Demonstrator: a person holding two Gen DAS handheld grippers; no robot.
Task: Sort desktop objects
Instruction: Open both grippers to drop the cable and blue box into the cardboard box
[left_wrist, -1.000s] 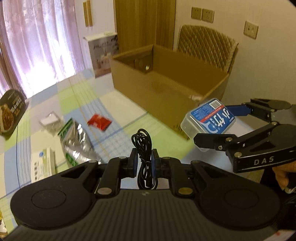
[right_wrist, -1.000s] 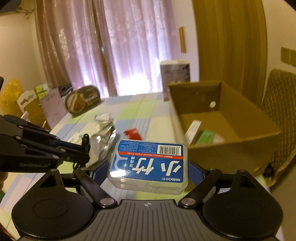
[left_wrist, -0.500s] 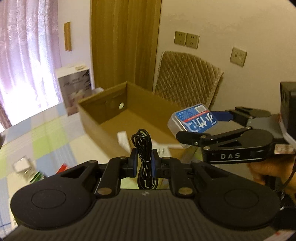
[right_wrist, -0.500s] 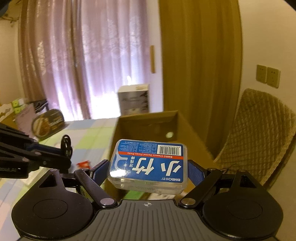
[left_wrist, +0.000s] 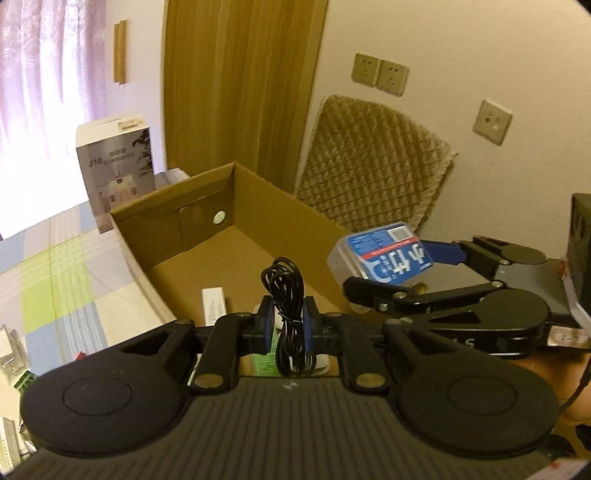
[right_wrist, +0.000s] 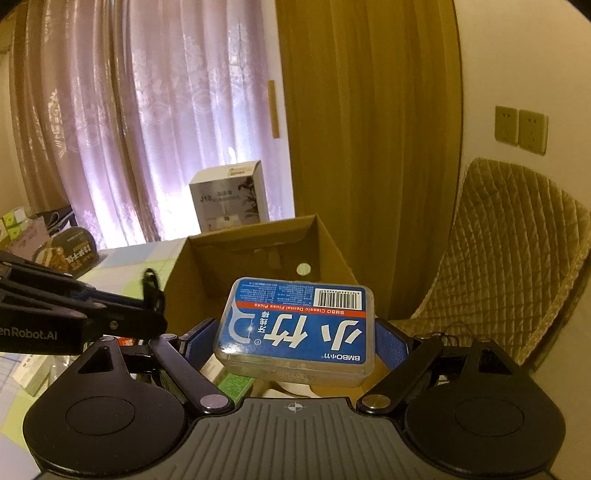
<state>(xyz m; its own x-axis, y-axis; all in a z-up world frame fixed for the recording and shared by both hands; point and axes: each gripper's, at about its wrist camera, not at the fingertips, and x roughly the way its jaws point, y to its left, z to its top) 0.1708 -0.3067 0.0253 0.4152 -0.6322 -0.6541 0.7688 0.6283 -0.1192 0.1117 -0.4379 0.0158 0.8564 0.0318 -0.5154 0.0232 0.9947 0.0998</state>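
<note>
My left gripper (left_wrist: 288, 325) is shut on a coiled black cable (left_wrist: 286, 295), held upright above the near end of the open cardboard box (left_wrist: 207, 206). My right gripper (right_wrist: 297, 343) is shut on a clear floss-pick box with a blue label (right_wrist: 295, 325); in the left wrist view that floss box (left_wrist: 380, 254) hangs over the carton's right wall. The left gripper (right_wrist: 147, 295) shows at the left of the right wrist view, level with the carton (right_wrist: 258, 243). A white packet (left_wrist: 213, 302) and a green packet (left_wrist: 264, 360) lie inside the carton.
A grey product box (left_wrist: 116, 166) stands behind the carton near the curtain. A quilted chair back (left_wrist: 373, 173) is to the right by the wall. The checked tablecloth (left_wrist: 62, 266) stretches left, with small packets (left_wrist: 11, 350) at its edge. A person's hand (left_wrist: 546, 365) holds the right gripper.
Both grippers have risen and moved toward the carton with their loads; the carton's inside and the packets on its floor now show. Grips are unchanged.
</note>
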